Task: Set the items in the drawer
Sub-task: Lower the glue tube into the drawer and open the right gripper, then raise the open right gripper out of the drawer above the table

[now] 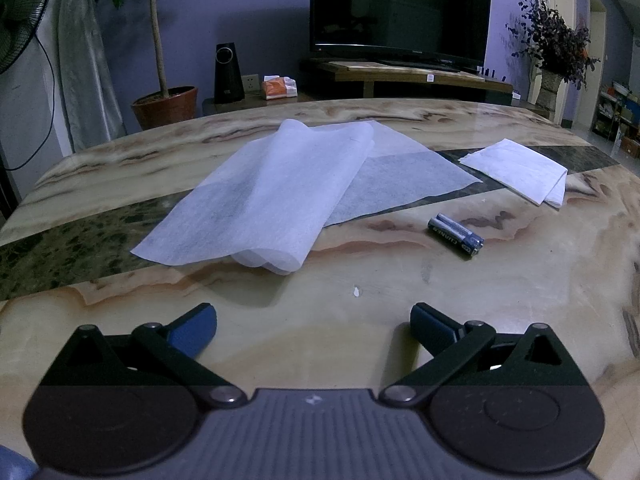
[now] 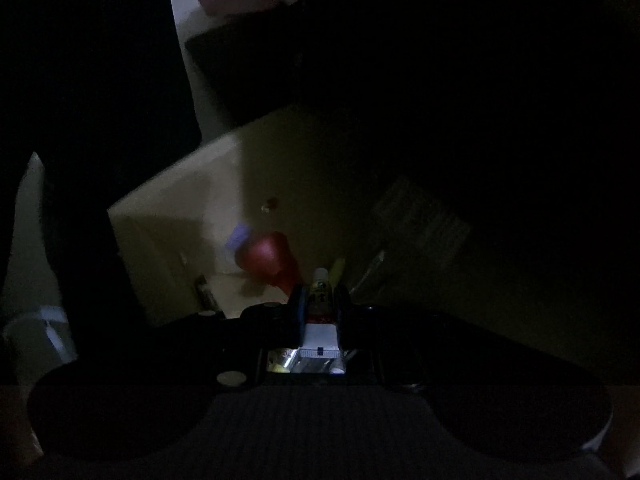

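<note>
White-capped and clamped between the jaws of the right hand-held gripper point(image 2: 319, 300), a small tube point(image 2: 320, 304) is held above the dim drawer point(image 2: 168, 200). Release is best made low, clear of the red object point(image 2: 268, 256). The left hand-held gripper point(image 1: 314, 324) stands apart over the tabletop point(image 1: 400, 280), near the batteries point(image 1: 456, 236).

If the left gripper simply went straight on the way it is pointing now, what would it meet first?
Probably bare tabletop: the left gripper, open and empty, angles down at the marble just ahead. Sliding on along the surface, it would next reach the near fold of the thin white sheet. Depth here is a guess.
</note>
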The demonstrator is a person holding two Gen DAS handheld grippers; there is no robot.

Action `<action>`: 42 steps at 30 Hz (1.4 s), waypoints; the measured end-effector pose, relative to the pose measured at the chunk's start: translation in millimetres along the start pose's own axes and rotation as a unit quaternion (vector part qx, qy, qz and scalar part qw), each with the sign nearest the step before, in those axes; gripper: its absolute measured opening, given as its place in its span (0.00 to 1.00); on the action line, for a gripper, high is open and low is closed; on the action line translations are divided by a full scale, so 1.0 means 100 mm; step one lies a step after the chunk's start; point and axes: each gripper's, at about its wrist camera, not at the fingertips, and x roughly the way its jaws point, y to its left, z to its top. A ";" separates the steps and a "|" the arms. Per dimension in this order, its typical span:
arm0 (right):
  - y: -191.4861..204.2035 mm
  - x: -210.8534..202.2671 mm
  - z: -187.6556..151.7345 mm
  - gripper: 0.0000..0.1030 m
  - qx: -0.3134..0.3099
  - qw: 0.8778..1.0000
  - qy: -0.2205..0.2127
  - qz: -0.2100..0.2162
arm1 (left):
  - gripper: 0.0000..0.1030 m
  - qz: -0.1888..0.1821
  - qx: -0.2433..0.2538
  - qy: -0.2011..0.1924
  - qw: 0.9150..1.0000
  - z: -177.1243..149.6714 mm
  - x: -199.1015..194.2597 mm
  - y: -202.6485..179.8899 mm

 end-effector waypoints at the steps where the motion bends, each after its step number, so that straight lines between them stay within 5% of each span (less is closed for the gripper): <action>1: -0.01 0.04 0.01 0.16 0.000 1.000 0.006 0.000 | 1.00 0.000 0.000 0.000 1.000 0.00 0.00 0.00; 10: -0.01 0.18 0.00 0.17 0.003 0.999 0.034 -0.009 | 1.00 0.000 0.000 0.000 1.000 0.00 0.00 0.00; 18: 0.11 -0.10 0.11 0.17 -0.005 1.000 -0.003 -0.012 | 1.00 0.000 0.000 0.000 1.000 0.00 0.00 0.00; 25: 0.24 -0.76 0.27 0.18 -0.018 0.991 -0.101 0.085 | 1.00 0.000 0.000 0.000 1.000 0.00 0.00 0.00; 32: -0.08 -1.56 0.41 0.24 0.058 0.950 -0.258 0.165 | 1.00 0.000 0.000 0.000 1.000 0.00 0.00 0.00; 35: -0.32 -1.82 0.44 0.48 0.107 0.929 -0.335 0.117 | 1.00 0.000 0.000 0.000 1.000 0.00 0.00 0.00; 39: -0.67 -1.92 0.62 0.49 0.165 0.919 -0.359 -0.017 | 1.00 0.000 0.000 0.000 1.000 0.00 0.00 0.00; 42: -0.97 -1.83 0.82 0.49 0.204 0.908 -0.360 -0.062 | 1.00 0.000 0.000 0.000 1.000 0.00 0.00 0.00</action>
